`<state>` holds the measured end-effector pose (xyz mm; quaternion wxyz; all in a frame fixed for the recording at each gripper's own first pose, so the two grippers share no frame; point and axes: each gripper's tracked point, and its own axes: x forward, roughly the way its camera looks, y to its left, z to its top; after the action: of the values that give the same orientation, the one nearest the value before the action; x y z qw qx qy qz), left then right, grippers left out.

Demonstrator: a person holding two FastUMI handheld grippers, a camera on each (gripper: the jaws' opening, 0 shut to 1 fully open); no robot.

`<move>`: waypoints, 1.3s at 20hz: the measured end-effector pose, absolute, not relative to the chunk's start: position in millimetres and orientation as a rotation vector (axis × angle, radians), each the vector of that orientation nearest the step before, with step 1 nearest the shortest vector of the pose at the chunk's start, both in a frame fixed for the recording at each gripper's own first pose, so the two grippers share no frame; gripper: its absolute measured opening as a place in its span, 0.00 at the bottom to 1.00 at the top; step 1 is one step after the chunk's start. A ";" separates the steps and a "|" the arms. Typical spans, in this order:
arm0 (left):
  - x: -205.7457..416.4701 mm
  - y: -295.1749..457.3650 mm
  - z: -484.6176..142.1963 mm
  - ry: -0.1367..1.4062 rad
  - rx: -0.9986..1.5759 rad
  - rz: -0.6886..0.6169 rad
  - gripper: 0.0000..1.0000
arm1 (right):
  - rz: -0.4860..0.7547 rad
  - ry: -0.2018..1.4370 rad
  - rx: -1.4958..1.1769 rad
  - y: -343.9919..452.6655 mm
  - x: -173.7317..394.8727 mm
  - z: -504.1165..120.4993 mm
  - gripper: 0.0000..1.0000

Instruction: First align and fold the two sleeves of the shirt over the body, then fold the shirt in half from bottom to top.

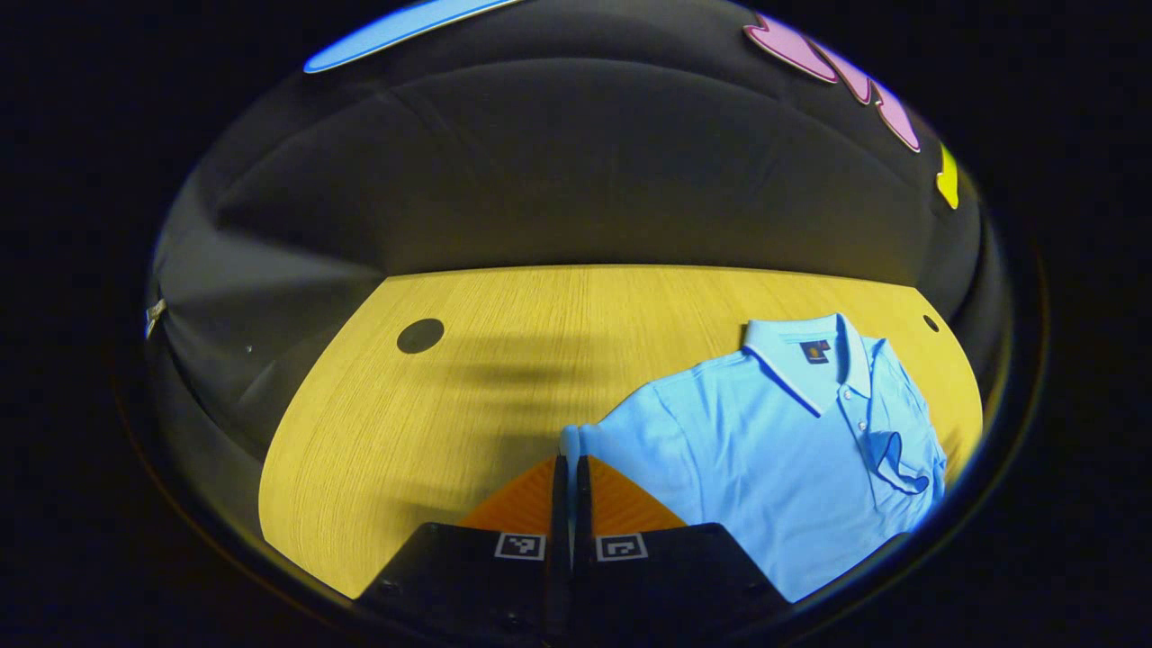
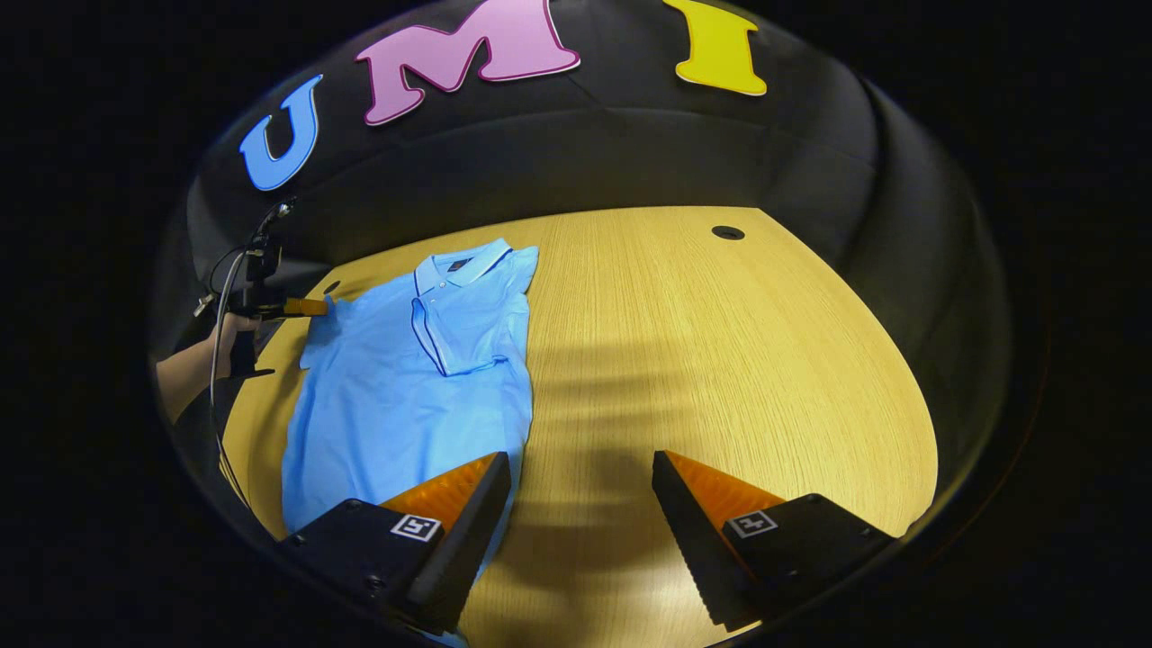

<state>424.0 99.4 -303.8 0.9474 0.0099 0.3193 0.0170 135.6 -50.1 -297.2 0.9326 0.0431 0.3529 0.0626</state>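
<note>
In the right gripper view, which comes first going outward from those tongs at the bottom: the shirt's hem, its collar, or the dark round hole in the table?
From the right tongs, open over the table:
1. Shirt hem, beside the left-hand finger, nearest.
2. Collar, farther up on the left.
3. Round hole, at the table's far edge, toward the right, farthest.

The left gripper has its jaws closed on the sleeve edge of a light blue polo shirt, which spreads right of the jaws across the wooden table.
</note>
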 end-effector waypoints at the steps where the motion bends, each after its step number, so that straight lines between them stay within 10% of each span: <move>1: 424.0 92.0 -295.3 0.637 0.024 0.020 0.06 | 0.127 0.721 0.089 -50.4 134.2 -295.8 0.99; 17: 389.4 -107.0 -219.6 0.570 -0.126 -0.279 0.04 | 0.099 0.675 0.102 -62.7 125.7 -261.6 0.98; 26: 288.2 -134.2 -194.1 0.531 -0.138 -0.379 0.96 | 0.118 0.673 0.099 -37.3 68.5 -254.4 0.98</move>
<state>288.2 -134.2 -194.1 0.9448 -0.0678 0.2608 -0.1862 68.5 -37.3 -254.4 0.9411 0.0487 0.3297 0.0576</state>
